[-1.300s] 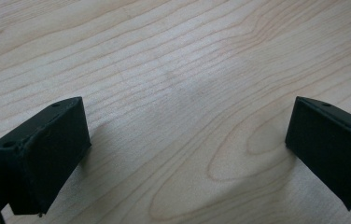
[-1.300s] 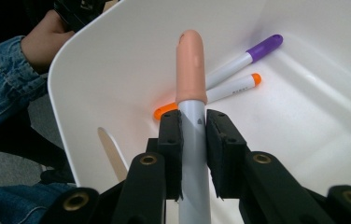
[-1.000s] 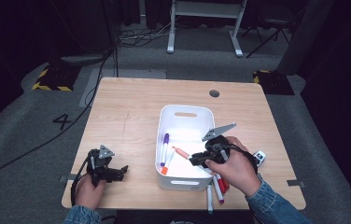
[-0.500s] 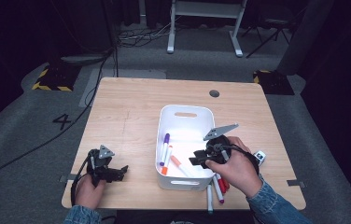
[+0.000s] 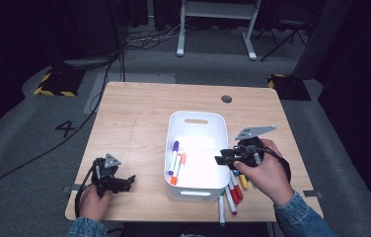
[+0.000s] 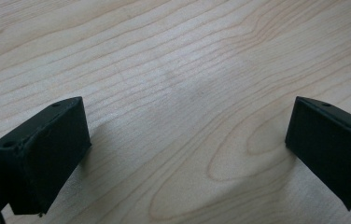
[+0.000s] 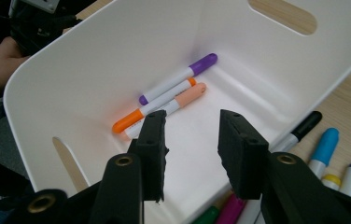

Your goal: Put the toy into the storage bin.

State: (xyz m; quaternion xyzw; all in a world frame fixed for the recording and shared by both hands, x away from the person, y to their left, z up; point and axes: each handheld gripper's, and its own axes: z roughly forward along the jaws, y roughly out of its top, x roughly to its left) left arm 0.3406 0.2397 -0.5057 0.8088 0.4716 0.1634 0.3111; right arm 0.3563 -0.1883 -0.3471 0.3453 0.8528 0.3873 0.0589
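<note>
A white bin (image 5: 196, 115) stands mid-table. On its floor lie a purple marker (image 7: 178, 79), an orange marker (image 7: 129, 122) and a peach marker (image 7: 185, 97), side by side. My right gripper (image 5: 221, 159) hovers over the bin's right rim and points into it. Its jaws (image 7: 190, 123) have just been opening and stand open with nothing between them. My left gripper (image 5: 129, 181) rests near the table's front left corner. It is open (image 6: 183, 126) over bare wood.
Several loose markers (image 5: 233, 190) lie on the wooden table (image 5: 134, 113) between the bin and my right hand, among them a blue one (image 7: 325, 144) and a black one (image 7: 299, 128). A cable hole (image 5: 226, 98) sits behind the bin.
The peach marker left the right gripper's jaws and settled beside the other two in the bin. The right gripper opened and drew back toward the bin's right rim. The left hand stayed put.
</note>
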